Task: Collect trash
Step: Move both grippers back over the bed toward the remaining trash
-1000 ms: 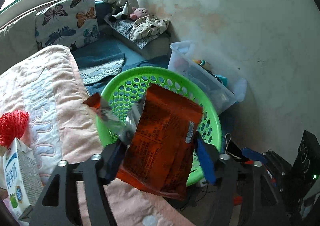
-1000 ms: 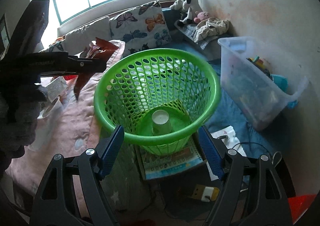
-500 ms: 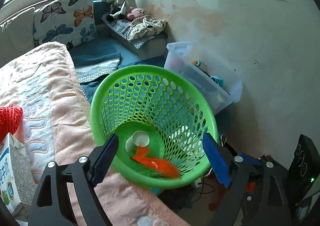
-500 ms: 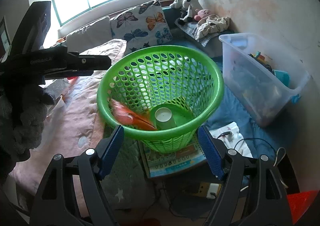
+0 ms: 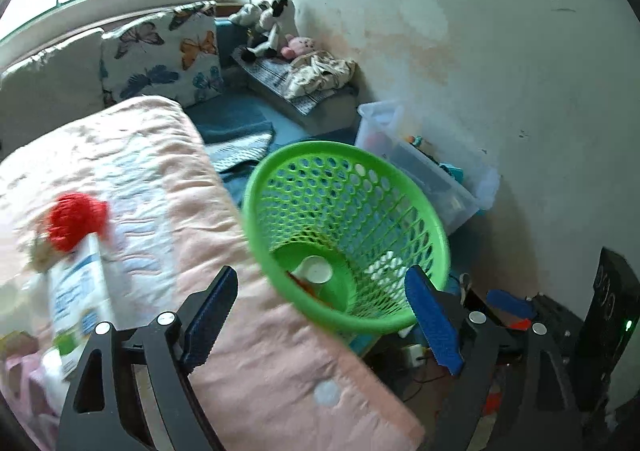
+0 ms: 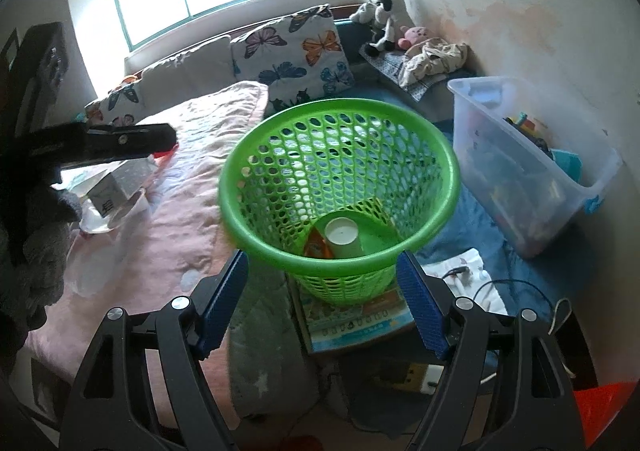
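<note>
A green plastic basket (image 5: 256, 191) stands beside the bed, its rim (image 6: 340, 251) just beyond my right gripper. Inside lie a white paper cup (image 6: 342, 235) and an orange snack wrapper (image 6: 316, 245); both the cup (image 5: 316, 269) and the wrapper (image 5: 308, 287) also show in the left wrist view. My left gripper (image 5: 320, 279) is open and empty above the blanket's edge. It appears from the side as a black bar (image 6: 160, 137) over the bed. My right gripper (image 6: 322, 263) is open and holds nothing. On the bed lie a milk carton (image 5: 78, 291) and a red net ball (image 5: 74, 221).
A pink blanket (image 5: 248, 331) covers the bed. A clear storage box (image 6: 540, 179) stands right of the basket by the wall. A book (image 6: 360, 323) lies under the basket, with cables and a plug on the floor. A grey-gloved hand (image 6: 36, 251) is at the left.
The left gripper let go of the orange wrapper, which fell into the basket. It then swung left over the bed, bringing the carton and red ball further into view. The right gripper stayed put.
</note>
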`<state>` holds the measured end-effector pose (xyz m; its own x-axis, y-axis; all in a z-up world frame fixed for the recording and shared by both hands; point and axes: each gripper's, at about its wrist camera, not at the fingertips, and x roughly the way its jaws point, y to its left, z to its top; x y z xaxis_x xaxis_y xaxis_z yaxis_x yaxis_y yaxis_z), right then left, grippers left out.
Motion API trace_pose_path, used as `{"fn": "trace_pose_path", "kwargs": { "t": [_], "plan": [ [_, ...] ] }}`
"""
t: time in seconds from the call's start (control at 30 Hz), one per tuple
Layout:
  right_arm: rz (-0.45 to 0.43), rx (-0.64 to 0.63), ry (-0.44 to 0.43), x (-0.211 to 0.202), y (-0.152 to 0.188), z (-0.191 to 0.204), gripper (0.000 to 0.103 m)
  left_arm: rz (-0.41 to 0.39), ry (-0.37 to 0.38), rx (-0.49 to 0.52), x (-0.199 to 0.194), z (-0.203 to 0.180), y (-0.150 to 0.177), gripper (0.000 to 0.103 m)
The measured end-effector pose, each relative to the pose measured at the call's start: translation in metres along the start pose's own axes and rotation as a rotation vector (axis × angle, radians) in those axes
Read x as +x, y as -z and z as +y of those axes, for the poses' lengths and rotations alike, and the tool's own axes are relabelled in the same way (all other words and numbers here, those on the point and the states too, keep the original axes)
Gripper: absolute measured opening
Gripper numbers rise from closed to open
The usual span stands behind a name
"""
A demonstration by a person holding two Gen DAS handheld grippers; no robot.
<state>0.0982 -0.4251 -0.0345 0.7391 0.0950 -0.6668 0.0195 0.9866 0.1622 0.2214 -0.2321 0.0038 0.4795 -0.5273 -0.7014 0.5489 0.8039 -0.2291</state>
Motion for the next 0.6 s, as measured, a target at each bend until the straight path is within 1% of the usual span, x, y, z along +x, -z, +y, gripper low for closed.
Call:
{"fn": "trace_pose_path", "kwargs": {
  "t": [0.13,0.3,0.6],
  "plan": [
    [0.003,-0.018,-0.021,-0.001,0.000,0.017,0.076,-0.027,-0.050,-0.002,-0.024,0.012,0.015,0.083],
    [0.009,-0.060,-0.049,-0.001,-0.001,0.039,0.076,-0.071,-0.131,-0.008,-0.056,0.031,0.036,0.082],
    [0.011,-0.108,-0.101,0.002,-0.003,0.077,0.077,-0.123,-0.259,-0.079,-0.113,0.078,0.084,0.082]
  ]
}}
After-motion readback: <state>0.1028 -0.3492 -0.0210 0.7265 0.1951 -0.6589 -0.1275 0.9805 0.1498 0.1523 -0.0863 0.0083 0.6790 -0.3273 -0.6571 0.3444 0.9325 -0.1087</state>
